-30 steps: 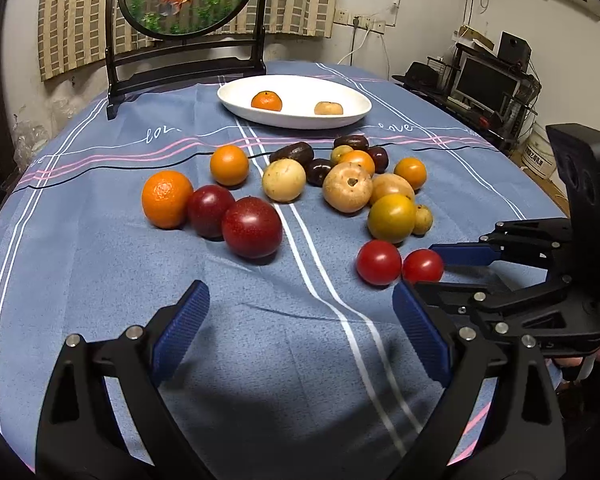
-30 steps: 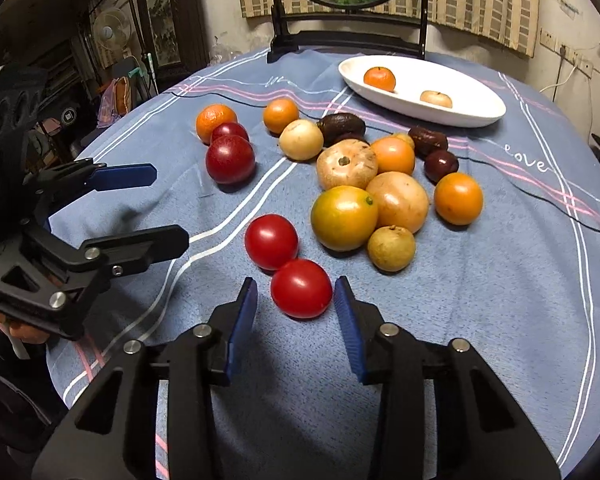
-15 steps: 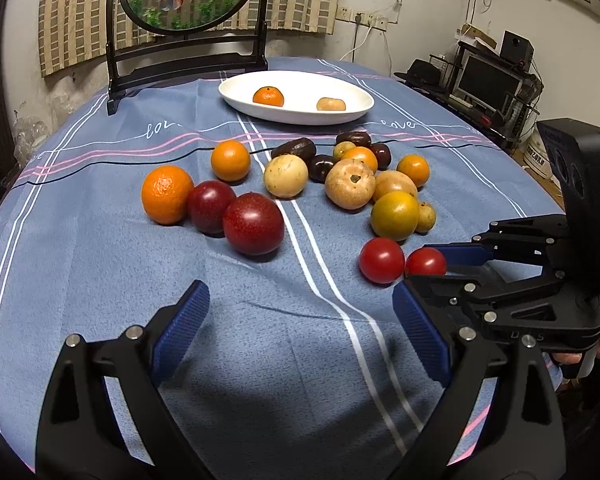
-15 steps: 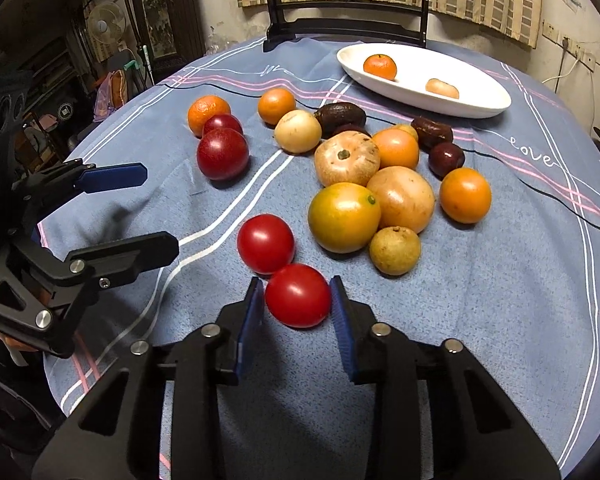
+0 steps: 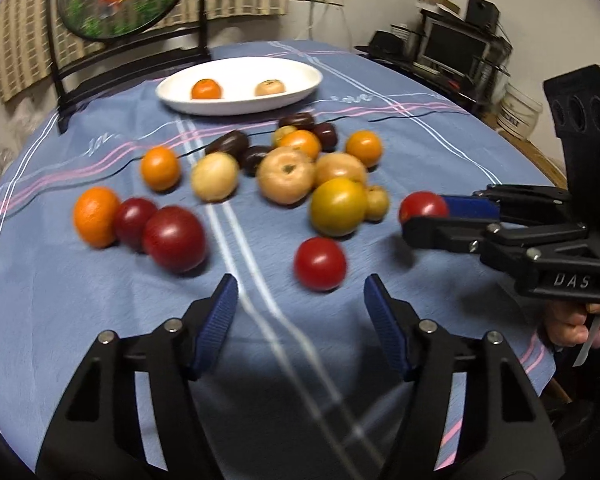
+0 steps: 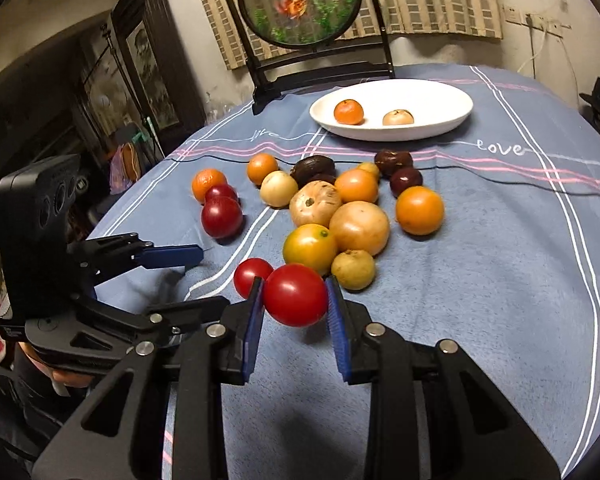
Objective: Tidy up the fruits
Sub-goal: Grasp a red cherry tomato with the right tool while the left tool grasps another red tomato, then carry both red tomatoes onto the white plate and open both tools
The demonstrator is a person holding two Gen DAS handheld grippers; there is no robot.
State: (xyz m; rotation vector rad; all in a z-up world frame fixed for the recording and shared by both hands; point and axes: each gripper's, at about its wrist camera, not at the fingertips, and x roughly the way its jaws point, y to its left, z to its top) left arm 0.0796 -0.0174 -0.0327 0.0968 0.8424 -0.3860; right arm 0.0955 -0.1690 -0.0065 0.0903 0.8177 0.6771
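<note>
My right gripper (image 6: 294,300) is shut on a red tomato (image 6: 295,295) and holds it above the blue tablecloth; in the left wrist view the same tomato (image 5: 422,208) sits between its fingers at the right. A second red tomato (image 5: 320,263) lies on the cloth just ahead of my open, empty left gripper (image 5: 300,312); it also shows in the right wrist view (image 6: 252,276). A cluster of mixed fruits (image 6: 340,216) lies mid-table. A white oval dish (image 6: 440,100) at the back holds an orange (image 6: 348,111) and a pale fruit (image 6: 397,117).
Two dark red fruits (image 5: 172,238) and an orange (image 5: 95,216) lie left of the cluster. A round fish-picture stand (image 6: 300,4) on a black frame stands behind the dish. A computer desk (image 5: 452,52) is beyond the table's right edge.
My right gripper closed on the nearer red tomato and lifted it off the cloth. My left gripper moved forward and right toward the other tomato, its jaws a little narrower.
</note>
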